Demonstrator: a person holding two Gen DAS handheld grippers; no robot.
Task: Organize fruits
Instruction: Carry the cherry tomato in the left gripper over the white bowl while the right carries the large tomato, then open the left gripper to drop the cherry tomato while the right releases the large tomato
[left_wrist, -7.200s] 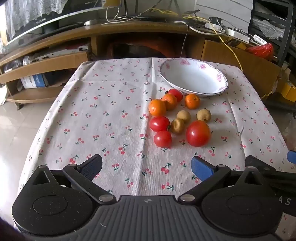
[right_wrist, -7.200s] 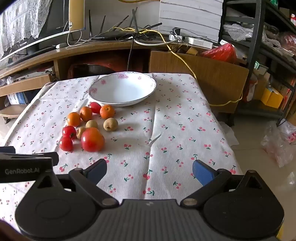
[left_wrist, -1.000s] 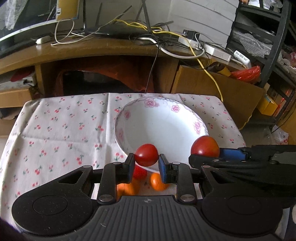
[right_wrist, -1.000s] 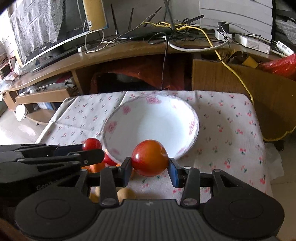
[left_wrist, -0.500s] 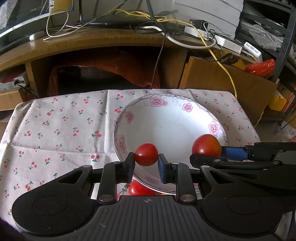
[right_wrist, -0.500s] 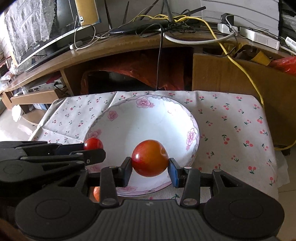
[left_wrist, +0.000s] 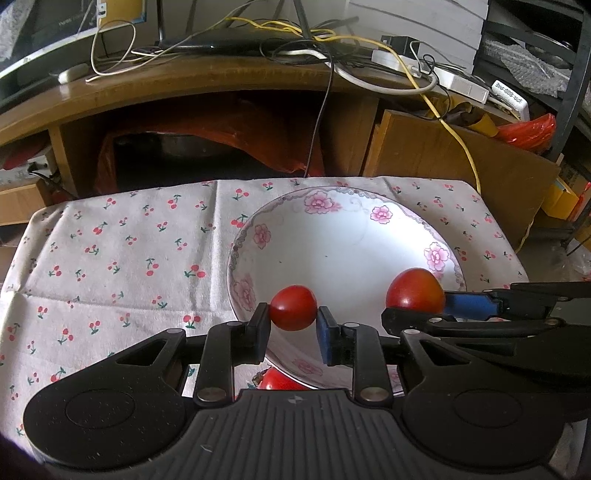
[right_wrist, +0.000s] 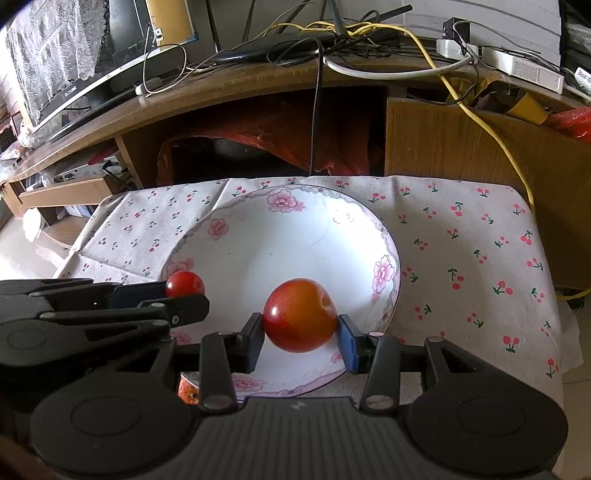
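A white bowl (left_wrist: 332, 236) with pink flowers on its rim stands on the cherry-print cloth; it also shows in the right wrist view (right_wrist: 295, 229). My left gripper (left_wrist: 293, 320) is shut on a small red tomato (left_wrist: 293, 307) and holds it above the bowl's near left rim. My right gripper (right_wrist: 300, 328) is shut on a large red tomato (right_wrist: 299, 314) above the bowl's near side. Each gripper shows in the other's view, the large tomato (left_wrist: 414, 288) at right, the small tomato (right_wrist: 184, 283) at left. One more red fruit (left_wrist: 280, 380) peeks below the bowl.
The cherry-print tablecloth (left_wrist: 122, 251) covers the table. Behind it stands a wooden TV stand (left_wrist: 221, 85) with tangled cables and a yellow cord (left_wrist: 454, 133). An orange fruit (right_wrist: 189, 392) peeks under the left gripper. A wooden panel (right_wrist: 461, 147) is at the back right.
Both grippers have moved forward with their tomatoes, from before the bowl's near rim to above the bowl. The loose fruits have dropped almost out of sight beneath the grippers.
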